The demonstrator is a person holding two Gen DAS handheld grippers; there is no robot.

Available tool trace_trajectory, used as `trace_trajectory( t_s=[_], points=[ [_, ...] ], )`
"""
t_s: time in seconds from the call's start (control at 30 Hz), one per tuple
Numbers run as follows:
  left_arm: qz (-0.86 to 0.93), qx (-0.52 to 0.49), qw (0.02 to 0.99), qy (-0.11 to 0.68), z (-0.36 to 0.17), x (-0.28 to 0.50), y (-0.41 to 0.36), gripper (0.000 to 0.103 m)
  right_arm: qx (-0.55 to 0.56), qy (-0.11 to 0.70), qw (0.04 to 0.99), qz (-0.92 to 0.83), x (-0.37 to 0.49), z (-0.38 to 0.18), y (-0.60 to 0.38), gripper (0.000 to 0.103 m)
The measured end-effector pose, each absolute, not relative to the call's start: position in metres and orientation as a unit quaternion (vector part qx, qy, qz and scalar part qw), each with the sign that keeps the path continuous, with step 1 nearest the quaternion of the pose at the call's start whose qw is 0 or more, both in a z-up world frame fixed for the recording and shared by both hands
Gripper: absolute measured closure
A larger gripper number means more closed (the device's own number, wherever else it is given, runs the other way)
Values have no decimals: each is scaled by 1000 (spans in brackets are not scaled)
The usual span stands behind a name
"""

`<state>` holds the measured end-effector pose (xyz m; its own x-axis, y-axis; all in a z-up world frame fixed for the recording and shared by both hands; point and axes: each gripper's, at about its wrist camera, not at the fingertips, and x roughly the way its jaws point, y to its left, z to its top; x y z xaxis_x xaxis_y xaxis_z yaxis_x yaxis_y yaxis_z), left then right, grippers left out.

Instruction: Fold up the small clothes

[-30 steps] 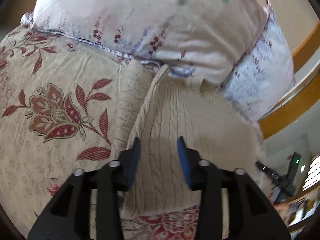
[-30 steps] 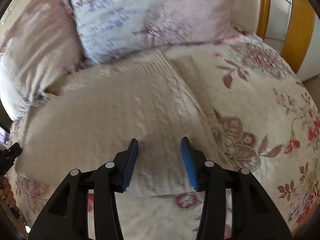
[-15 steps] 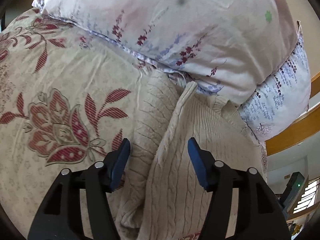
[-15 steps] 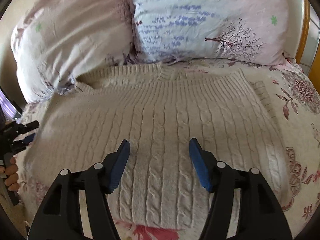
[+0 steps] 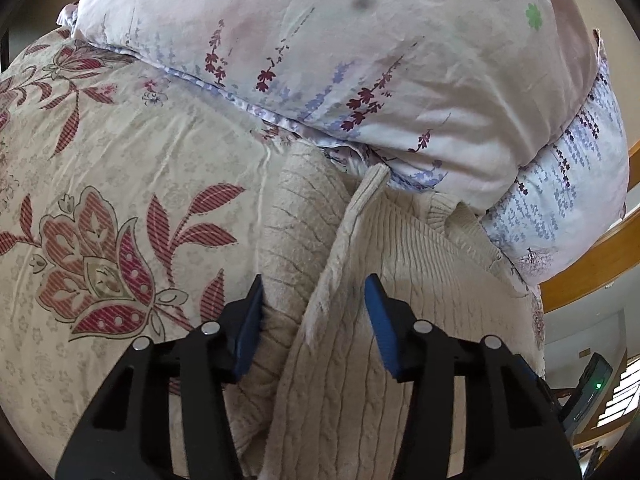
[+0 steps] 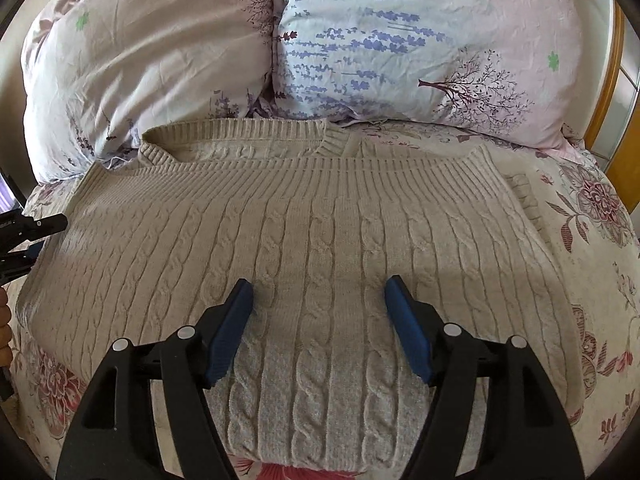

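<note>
A cream cable-knit sweater (image 6: 320, 240) lies on the floral bedspread, folded over so its ribbed hem and collar lie together by the pillows. My right gripper (image 6: 319, 292) is open and empty, just above the middle of the sweater. In the left wrist view my left gripper (image 5: 313, 300) is open and empty over the sweater's left edge (image 5: 340, 272), where a folded sleeve (image 5: 296, 232) lies beside the body. The left gripper also shows at the left edge of the right wrist view (image 6: 24, 236).
Two floral pillows (image 6: 152, 52) (image 6: 420, 40) rest against the headboard just behind the sweater. The floral bedspread (image 5: 120, 200) spreads to the left. A wooden bed frame (image 5: 592, 264) runs along the right side. A dark device with a green light (image 5: 592, 388) sits off the bed.
Both grippers opened wider and drew back from the sweater. The right gripper swung round to face the sweater's middle and the pillows. The left one now looks along the left edge.
</note>
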<state>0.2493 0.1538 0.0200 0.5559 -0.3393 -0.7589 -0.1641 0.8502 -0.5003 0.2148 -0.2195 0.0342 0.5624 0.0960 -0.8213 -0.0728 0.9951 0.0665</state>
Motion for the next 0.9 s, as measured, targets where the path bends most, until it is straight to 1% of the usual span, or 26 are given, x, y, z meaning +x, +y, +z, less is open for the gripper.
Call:
trace_trajectory(
  t_s=[0.17,0.23,0.3,0.53,0.9],
  points=[
    [-56,-275,838,467,18,251,153,60,14,465,884,49,215,34,-218,32],
    [-62,-287,833,470,16,251,155,74,15,465,884,49,215,33,-218,32],
    [-75,-304,827,468,16,251,159,83,14,465,884,49,215,33,-217,32],
    [-104,-321,831,442,31,247,155,87,15,466,883,49,215,33,-217,31],
    [-146,-354,831,404,56,239,142,89,15,466,883,49,216,33,-217,31]
  ],
)
